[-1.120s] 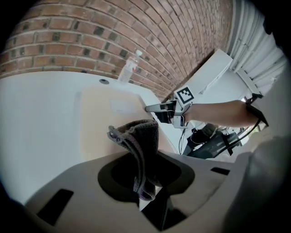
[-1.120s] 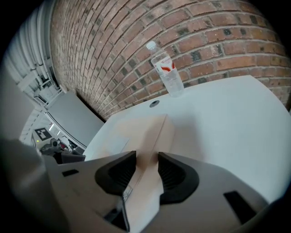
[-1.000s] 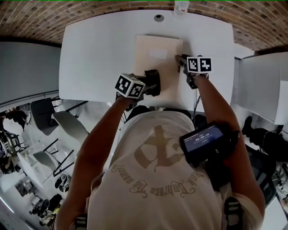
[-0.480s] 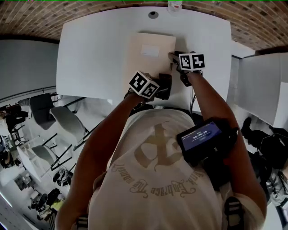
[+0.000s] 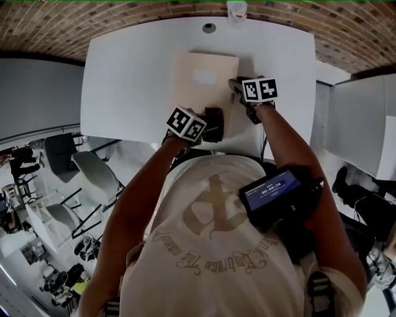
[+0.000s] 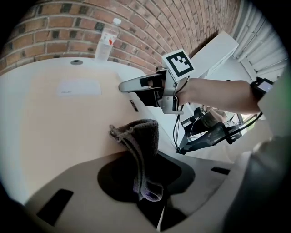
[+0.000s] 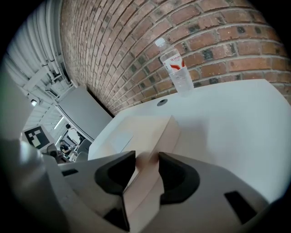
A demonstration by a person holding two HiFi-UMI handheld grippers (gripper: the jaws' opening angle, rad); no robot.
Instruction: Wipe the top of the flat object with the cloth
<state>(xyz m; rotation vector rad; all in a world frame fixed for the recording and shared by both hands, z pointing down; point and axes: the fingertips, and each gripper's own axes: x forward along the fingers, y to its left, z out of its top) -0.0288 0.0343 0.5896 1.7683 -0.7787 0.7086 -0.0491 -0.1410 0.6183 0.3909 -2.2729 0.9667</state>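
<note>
White table first: broad and bare to left and right, so ample sweep room on both flanks. Centred on it, the flat beige box, long axis running away from the person, near end seemingly close to the table's near edge. Well apart from the water bottle at the far rim by the brick wall and from the round cable port. Nothing to knock on a far stroke, judging by that gap.

Right gripper: clamped on the box's right edge, cardboard filling the space between the pads. Opened a shade wider just now, yet touching on both sides. Probably there to pin a light box against sliding under the wipe. Takes up only a short stretch of that right margin.

Left gripper: shut on the dark grey cloth, pinching one fold, with the loose bulk hanging forward onto the box top at the near end, right of centre. Points steeply down, keeping cloth rather than jaw on the cardboard. Open beige surface ahead and to the left, on past the pale label. Tightest room toward the right gripper, near the cloth's likely path.
</note>
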